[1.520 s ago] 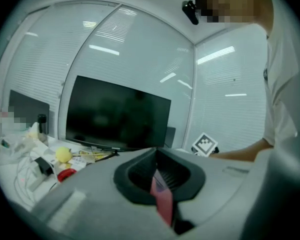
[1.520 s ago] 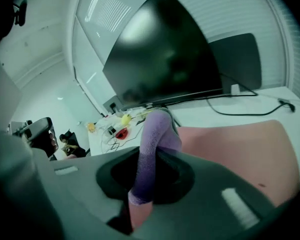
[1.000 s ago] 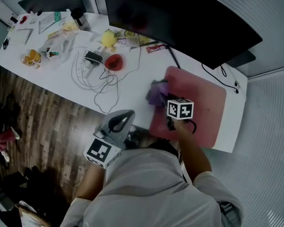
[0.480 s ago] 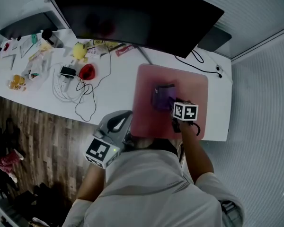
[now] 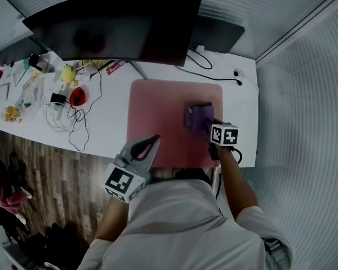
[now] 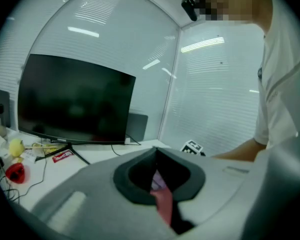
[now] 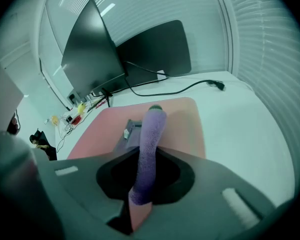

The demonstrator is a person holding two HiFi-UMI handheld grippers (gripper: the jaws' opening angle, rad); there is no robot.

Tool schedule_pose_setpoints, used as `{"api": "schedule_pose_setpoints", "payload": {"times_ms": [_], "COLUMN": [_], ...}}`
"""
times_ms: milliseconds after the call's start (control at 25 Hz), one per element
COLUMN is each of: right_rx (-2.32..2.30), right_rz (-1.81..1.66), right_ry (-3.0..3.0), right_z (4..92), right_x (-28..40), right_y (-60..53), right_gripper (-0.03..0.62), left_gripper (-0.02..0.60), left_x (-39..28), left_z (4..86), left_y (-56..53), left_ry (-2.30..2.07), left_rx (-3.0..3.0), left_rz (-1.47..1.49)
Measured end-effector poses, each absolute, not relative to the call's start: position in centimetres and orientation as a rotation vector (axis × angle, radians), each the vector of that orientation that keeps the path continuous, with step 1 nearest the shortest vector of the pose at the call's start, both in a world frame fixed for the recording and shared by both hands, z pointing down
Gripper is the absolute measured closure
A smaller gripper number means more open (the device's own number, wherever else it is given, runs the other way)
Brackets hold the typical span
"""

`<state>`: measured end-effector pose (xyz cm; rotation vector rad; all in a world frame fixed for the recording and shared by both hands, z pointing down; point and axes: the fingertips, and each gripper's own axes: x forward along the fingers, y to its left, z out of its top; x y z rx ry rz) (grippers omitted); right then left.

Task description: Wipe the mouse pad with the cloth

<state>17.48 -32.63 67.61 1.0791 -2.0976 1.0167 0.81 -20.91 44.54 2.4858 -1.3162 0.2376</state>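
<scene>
No word, brand or number can be read anywhere. The cubes on the left gripper (image 5: 154, 141) and the right gripper (image 5: 208, 126) bear only black-and-white square patterns, no letters. A red packet (image 5: 115, 67) just in front of the monitor (image 5: 118, 24) shows pale print, too blurred to read.

I see my right gripper (image 5: 210, 129) at the purple cloth (image 5: 197, 117) on the right half of the pink mouse pad (image 5: 158, 111); my left gripper (image 5: 152, 143) sits over its near edge.
</scene>
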Motion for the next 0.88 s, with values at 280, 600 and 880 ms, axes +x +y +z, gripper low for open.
{"api": "schedule_pose_setpoints", "payload": {"times_ms": [280, 600, 880], "right_rx": [1.204, 1.457, 1.473], "right_rz": [1.090, 1.083, 0.939], "right_ry": [-2.066, -1.965, -2.069], "right_z": [67.9, 66.2, 61.1], "right_x": [27.7, 34.9, 28.7], "right_y": [-32.8, -31.7, -30.9], "right_gripper": [0.545, 0.545, 0.545], "left_gripper": [0.580, 0.580, 0.580], "left_x": [7.6, 8.4, 0.5], "left_z": [45.9, 45.2, 44.7], "left_y": [-22.0, -20.8, -17.0], "left_ry": [-1.236, -1.156, -1.234], "left_rx": [2.499, 2.543, 2.509], "left_rz": [0.323, 0.321, 0.302]}}
